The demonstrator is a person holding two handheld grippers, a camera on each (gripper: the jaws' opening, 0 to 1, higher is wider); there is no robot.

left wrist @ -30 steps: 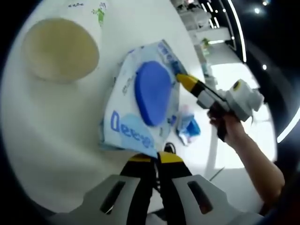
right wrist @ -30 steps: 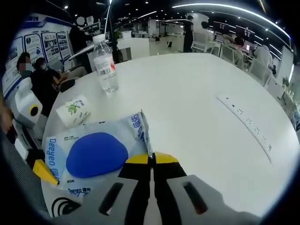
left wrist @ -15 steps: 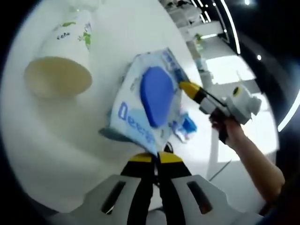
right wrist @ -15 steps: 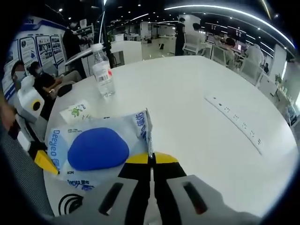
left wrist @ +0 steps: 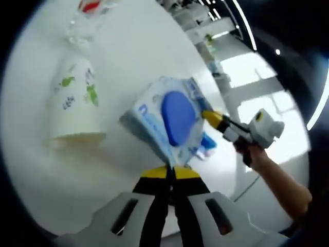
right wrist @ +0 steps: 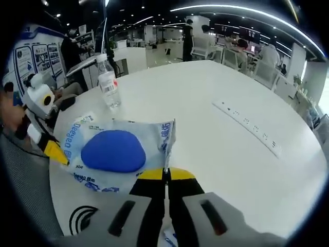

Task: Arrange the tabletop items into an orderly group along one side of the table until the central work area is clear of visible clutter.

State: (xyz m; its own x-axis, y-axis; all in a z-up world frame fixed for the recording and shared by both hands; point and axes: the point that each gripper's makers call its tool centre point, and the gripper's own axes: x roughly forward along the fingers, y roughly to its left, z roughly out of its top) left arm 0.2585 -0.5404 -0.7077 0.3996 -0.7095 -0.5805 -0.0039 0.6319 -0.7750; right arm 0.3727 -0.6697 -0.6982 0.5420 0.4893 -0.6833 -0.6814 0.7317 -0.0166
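Observation:
A white wet-wipes pack (left wrist: 167, 121) with a blue oval lid hangs above the white table (left wrist: 128, 56), held from two sides. My left gripper (left wrist: 170, 172) is shut on its near corner. My right gripper (left wrist: 208, 117), held by a hand, comes in from the right and pinches the opposite edge. In the right gripper view the pack (right wrist: 115, 152) spreads flat, my right gripper (right wrist: 165, 174) shut on its edge and my left gripper (right wrist: 56, 153) clamped on the far left corner.
A paper cup (left wrist: 74, 110) with green print and a clear water bottle (left wrist: 87, 20) stand beyond the pack; the bottle (right wrist: 109, 82) is near the table's edge. A small blue-and-white packet (left wrist: 206, 146) lies under the pack. A white power strip (right wrist: 247, 126) crosses the table (right wrist: 205, 82).
Both grippers have raised the pack higher off the table while keeping hold of it. Both views rose and tilted with the hands; the cup and bottle have not visibly moved.

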